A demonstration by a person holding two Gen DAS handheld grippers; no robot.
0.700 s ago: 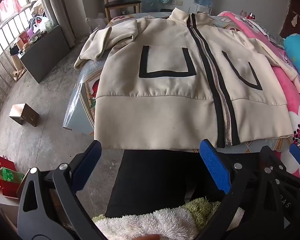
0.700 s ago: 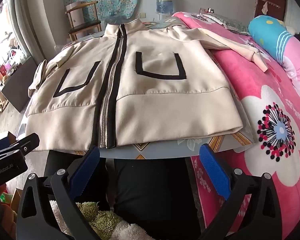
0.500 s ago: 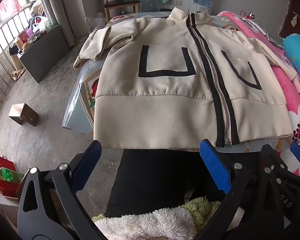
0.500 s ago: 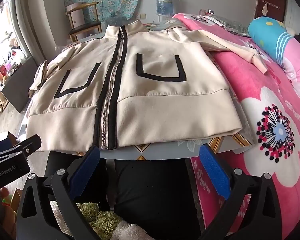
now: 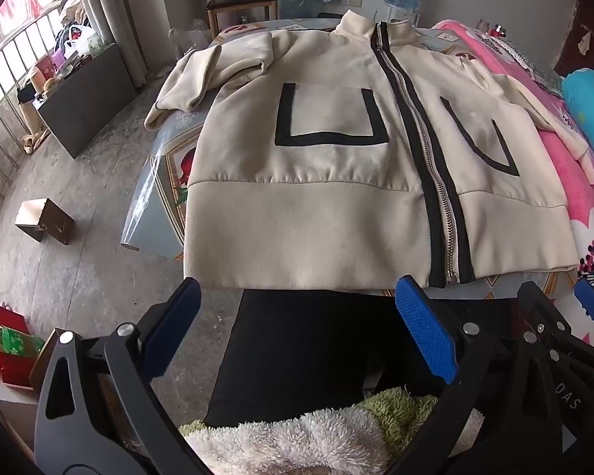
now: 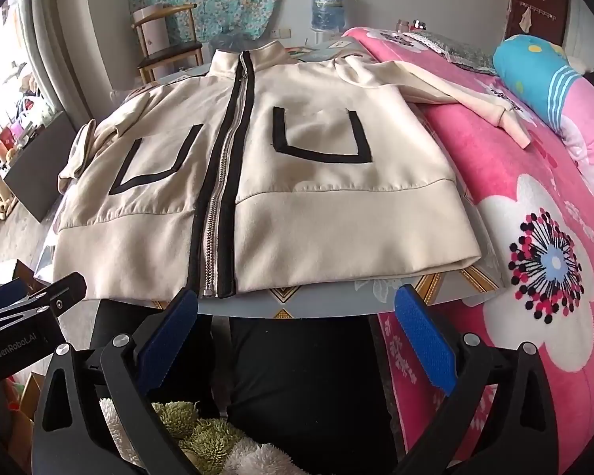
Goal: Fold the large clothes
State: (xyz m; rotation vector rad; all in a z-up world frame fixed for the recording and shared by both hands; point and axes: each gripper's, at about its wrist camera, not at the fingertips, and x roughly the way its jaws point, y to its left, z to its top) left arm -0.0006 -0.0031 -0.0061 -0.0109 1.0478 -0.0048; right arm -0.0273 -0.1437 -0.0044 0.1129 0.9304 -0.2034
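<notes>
one cream jacket lies front-up and zipped on the surface, collar at the far end, hem at the near edge and slightly overhanging it. it looks spread flat so the fold can start from clean edges. one black-edged zip runs down the middle, likely the fold reference line. two black u-shaped pocket trims, one each side of the zip. two sleeves: the left sleeve is bunched and doubled back near the shoulder, partly off the surface edge; the right sleeve trails out onto the pink bed just beside the surface. both probably need bringing in over the body first.

two hand-held grippers, both hanging back from the hem and touching nothing. left hand-held gripper: jaws wide apart, empty, aimed down toward the left half of the hem. right hand-held gripper: jaws wide apart, empty, aimed at the hem just right of the zip. the person's dark trousers and a fuzzy green-white garment show below the jaws.

background counts: one chair, one water bottle, one small box on the floor, one blue bolster on the bed.

judgement: folding not started; this is the setup stage.
</notes>
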